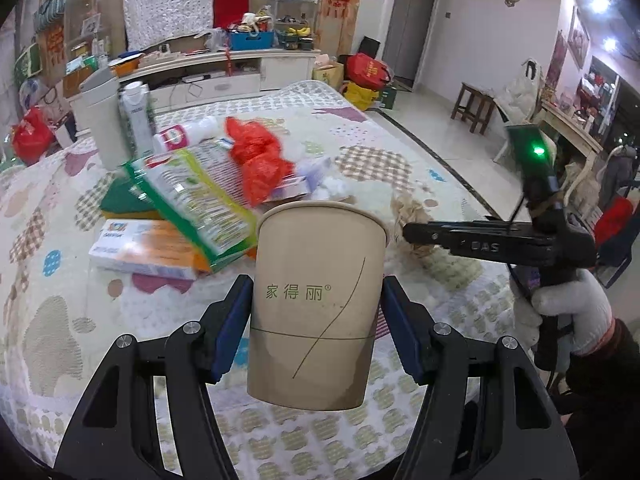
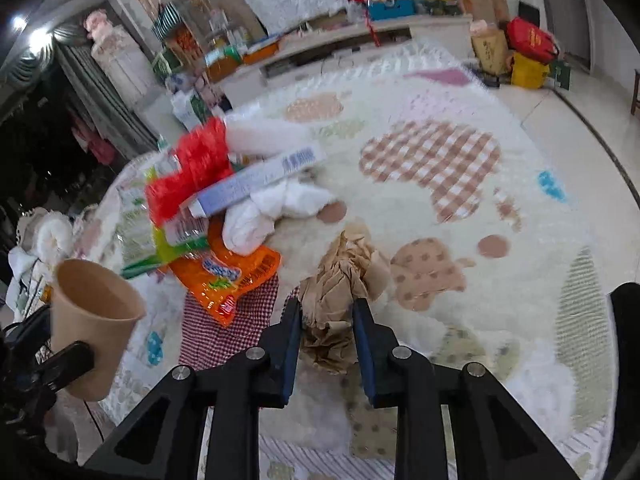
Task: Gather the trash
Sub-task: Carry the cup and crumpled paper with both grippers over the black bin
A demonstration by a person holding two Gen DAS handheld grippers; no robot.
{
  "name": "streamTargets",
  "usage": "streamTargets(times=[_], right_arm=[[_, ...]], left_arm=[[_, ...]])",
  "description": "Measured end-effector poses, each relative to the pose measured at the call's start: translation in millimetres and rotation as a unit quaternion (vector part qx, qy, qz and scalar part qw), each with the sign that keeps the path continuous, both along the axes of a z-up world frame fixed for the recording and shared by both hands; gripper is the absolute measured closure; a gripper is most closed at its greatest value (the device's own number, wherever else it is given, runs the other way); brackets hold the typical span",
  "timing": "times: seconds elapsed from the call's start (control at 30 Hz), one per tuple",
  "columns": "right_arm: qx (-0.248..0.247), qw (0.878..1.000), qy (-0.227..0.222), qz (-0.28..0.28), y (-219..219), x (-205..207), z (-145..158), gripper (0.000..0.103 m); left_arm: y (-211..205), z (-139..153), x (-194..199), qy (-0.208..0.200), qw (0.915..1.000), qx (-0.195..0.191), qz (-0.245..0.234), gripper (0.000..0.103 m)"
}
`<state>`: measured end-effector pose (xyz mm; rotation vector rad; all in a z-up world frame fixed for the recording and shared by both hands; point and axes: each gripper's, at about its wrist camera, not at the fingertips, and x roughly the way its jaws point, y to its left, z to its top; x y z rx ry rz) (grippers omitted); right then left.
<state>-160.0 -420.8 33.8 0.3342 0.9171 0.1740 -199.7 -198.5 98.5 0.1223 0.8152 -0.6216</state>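
**Ana:** Patchwork cloth covers the counter (image 1: pixel 360 152), with a cluttered living room behind. How much of the trash is collected?

**Ben:** Little, I'd judge. Starting from the left, a heap still lies there: a white box (image 1: pixel 140 252), a green-edged snack bag (image 1: pixel 200 204) and a red plastic bag (image 1: pixel 256 160), all piled together and untouched.

**Ana:** And the grippers?

**Ben:** The left gripper (image 1: pixel 316 320) holds a paper cup (image 1: pixel 316 300) upright above the cloth, its fingers pressed on either side of the cup. I can't see into the cup, so what it holds is unknown.

**Ana:** Further right?

**Ben:** The right gripper (image 2: pixel 326 312) has its fingers clamped on a crumpled brown paper wad (image 2: pixel 340 280) that rests on the cloth, well apart from the cup. It looks seized but not yet dropped anywhere, so most of the job remains.
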Motion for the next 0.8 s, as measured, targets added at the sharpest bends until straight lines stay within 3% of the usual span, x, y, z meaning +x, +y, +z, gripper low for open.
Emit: streamTargets(times=[0.13,0.33,0.53,0.8], right_arm=[[-0.006,0.999,-0.027,-0.022,-26,-28,22,0.079],[-0.031,0.994,-0.030,-0.098,-93,-76,34,0.078],[-0.065,0.983,0.007,-0.174,-161,-118,21,0.078],[-0.052,0.972,0.037,-0.228,-219,-158,-4,0.078]], left_arm=[[-31,6,-2,0.003,0.9994,-0.012,-0.031,0.039],[-99,9,-8,0.007,0.9956,-0.020,-0.091,0.039],[-175,8,-10,0.033,0.9880,-0.033,-0.147,0.039],[-264,2,-21,0.040,0.9790,-0.022,-0.198,0.039]])
